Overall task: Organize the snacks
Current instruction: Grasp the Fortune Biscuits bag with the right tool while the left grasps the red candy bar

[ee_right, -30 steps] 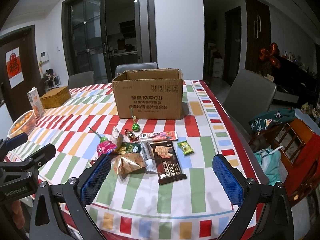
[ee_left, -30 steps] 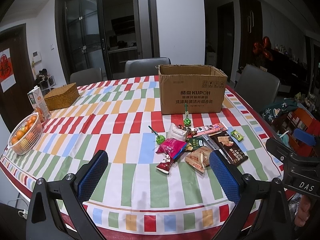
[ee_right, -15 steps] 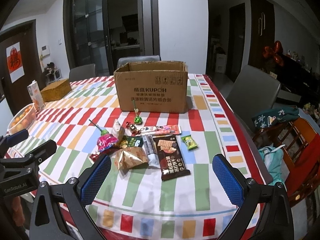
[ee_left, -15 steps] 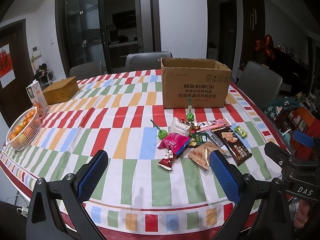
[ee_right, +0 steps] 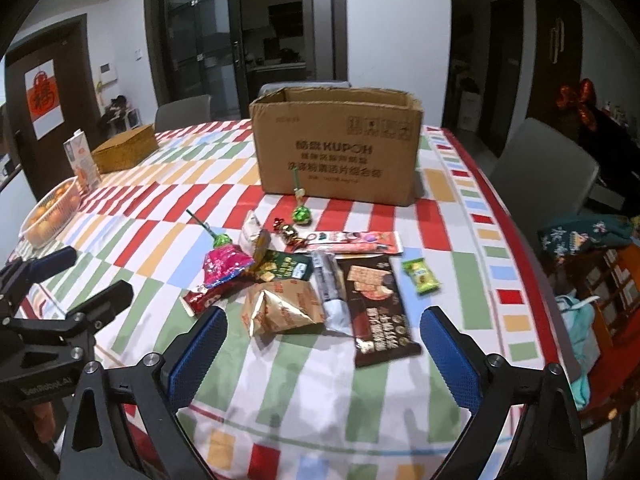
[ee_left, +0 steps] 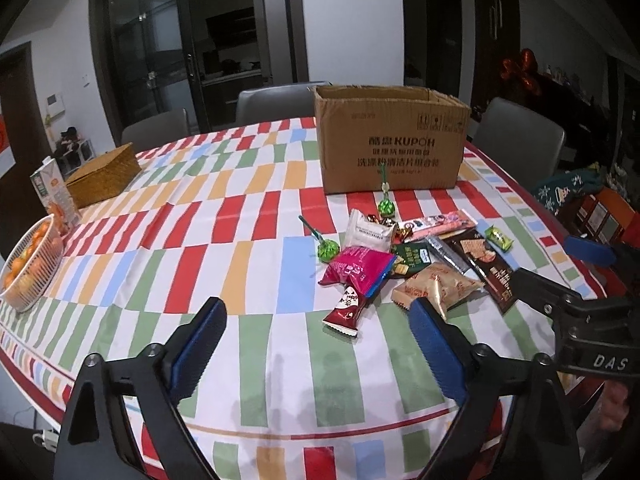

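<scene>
An open brown cardboard box [ee_left: 390,146] [ee_right: 336,150] stands on the striped tablecloth. In front of it lies a loose pile of snacks: a pink bag [ee_left: 356,270] [ee_right: 224,266], a tan bag [ee_left: 438,288] [ee_right: 282,308], a dark brown cracker pack [ee_left: 486,266] [ee_right: 376,304], a small red packet [ee_left: 346,308], a small green candy [ee_left: 499,238] [ee_right: 420,276] and two green lollipops [ee_left: 386,208]. My left gripper [ee_left: 316,346] is open and empty near the table's front edge, short of the pile. My right gripper [ee_right: 324,354] is open and empty, just before the tan bag.
A white basket of oranges [ee_left: 28,268], a juice carton [ee_left: 54,192] and a woven box [ee_left: 104,174] stand at the table's left. Grey chairs [ee_left: 520,144] surround the table. A wooden chair with clothes [ee_right: 592,264] stands at the right.
Both grippers have moved forward toward the snack pile, which now looks closer. Both stay open and empty.
</scene>
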The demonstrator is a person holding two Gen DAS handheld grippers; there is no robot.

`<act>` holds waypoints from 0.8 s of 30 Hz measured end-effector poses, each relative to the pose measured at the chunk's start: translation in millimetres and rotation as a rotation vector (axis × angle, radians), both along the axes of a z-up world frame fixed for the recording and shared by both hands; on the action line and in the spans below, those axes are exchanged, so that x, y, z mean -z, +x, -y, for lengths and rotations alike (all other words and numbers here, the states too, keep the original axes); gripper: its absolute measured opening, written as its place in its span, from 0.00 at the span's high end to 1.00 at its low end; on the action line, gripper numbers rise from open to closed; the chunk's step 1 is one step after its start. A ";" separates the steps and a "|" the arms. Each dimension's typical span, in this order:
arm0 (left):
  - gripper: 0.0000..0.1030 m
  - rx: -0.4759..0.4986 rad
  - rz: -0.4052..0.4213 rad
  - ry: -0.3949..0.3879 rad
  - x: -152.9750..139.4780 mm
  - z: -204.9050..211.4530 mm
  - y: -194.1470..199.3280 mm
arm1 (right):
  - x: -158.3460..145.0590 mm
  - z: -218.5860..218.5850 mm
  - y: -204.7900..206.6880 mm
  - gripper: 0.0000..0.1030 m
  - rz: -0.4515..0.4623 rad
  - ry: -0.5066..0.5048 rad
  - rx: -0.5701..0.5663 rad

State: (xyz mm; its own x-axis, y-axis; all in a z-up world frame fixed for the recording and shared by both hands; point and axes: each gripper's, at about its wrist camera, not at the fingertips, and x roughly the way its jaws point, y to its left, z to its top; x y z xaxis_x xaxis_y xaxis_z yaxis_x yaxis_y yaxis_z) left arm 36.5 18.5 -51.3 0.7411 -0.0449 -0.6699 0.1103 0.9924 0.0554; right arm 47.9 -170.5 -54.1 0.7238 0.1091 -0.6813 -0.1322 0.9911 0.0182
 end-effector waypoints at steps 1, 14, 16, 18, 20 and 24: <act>0.14 0.007 0.000 0.000 3.1 -0.4 2.4 | 3.2 -2.2 4.3 0.07 -0.009 0.001 -0.012; 0.36 0.139 -0.076 -0.021 44.5 3.0 44.4 | 38.8 -19.8 51.8 0.26 -0.118 0.065 -0.101; 0.40 0.152 -0.107 -0.036 51.6 3.7 50.4 | 43.5 -20.8 56.2 0.28 -0.132 0.059 -0.104; 0.43 0.162 -0.133 -0.054 57.9 4.2 55.9 | 48.7 -21.1 61.7 0.29 -0.147 0.062 -0.104; 0.46 0.161 -0.154 -0.069 64.0 4.9 62.1 | 52.8 -21.0 65.9 0.31 -0.167 0.076 -0.105; 0.51 0.165 -0.187 -0.097 73.6 6.9 73.2 | 62.4 -21.4 74.2 0.35 -0.210 0.102 -0.117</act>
State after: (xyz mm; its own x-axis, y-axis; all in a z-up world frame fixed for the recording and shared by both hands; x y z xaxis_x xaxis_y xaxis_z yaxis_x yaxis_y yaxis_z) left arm 109.7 11.5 -124.8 0.5824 -0.2256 -0.7810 0.2701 0.9598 -0.0757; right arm 122.1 -149.2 -116.5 0.5460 0.2596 -0.7966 -0.2285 0.9609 0.1566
